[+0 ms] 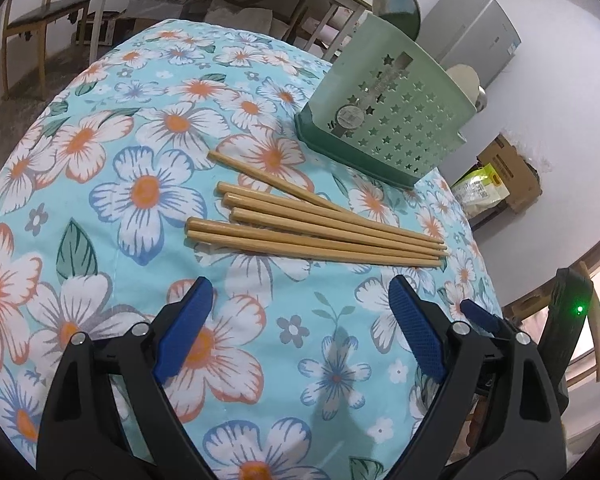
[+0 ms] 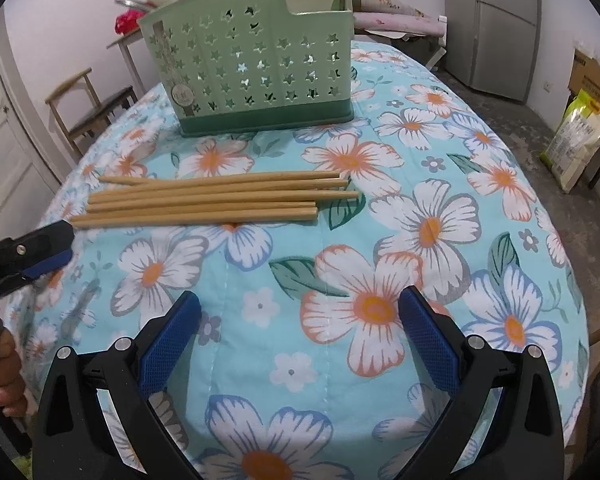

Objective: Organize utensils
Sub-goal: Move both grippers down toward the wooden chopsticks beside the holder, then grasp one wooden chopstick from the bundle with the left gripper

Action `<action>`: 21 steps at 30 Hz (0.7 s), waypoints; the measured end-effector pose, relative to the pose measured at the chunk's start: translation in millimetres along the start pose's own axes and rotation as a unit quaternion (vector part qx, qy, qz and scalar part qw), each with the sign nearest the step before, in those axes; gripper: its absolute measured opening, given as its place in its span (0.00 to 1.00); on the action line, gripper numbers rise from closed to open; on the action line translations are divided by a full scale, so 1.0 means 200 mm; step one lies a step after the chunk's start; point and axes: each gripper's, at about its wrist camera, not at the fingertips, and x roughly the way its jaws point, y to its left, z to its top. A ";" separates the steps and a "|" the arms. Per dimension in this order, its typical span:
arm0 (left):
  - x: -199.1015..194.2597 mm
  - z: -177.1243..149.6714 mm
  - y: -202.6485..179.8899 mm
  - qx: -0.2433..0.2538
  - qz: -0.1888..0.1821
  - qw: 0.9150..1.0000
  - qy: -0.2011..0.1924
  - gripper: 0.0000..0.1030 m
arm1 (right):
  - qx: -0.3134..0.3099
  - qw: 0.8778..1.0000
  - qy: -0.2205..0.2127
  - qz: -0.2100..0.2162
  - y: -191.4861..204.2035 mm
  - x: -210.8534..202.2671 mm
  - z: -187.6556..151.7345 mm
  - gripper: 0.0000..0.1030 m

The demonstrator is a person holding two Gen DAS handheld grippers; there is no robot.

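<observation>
Left wrist view: six chopsticks (image 1: 320, 232) are seen lying side by side on the floral tabletop (image 1: 140, 184), near a green holder (image 1: 384, 120). The left hand-held gripper (image 1: 300, 320) is held released above the cloth, with nothing between its jaws. The right hand-held gripper (image 2: 300, 336) is also released and empty, well apart from the chopsticks.

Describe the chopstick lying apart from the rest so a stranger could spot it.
On the floral tablecloth, before the green star-punched holder, lies a bundle of wooden chopsticks. The odd chopstick is nearest the holder, angled away from its near-parallel neighbours.
</observation>
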 end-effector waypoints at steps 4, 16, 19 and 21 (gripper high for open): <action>-0.02 0.01 -0.05 0.049 0.015 0.999 -0.009 0.60 | 0.028 0.999 0.003 0.039 -0.06 -0.02 0.02 0.94; 0.18 -0.12 -0.46 0.460 0.138 0.877 0.012 0.25 | 0.144 0.977 0.024 0.159 -0.27 -0.03 0.08 0.88; 0.25 -0.18 -0.50 0.530 0.154 0.833 0.022 0.22 | 0.141 0.977 0.025 0.157 -0.27 -0.03 0.09 0.87; 0.28 -0.19 -0.52 0.557 0.160 0.815 0.021 0.21 | 0.140 0.978 0.025 0.155 -0.26 -0.03 0.09 0.86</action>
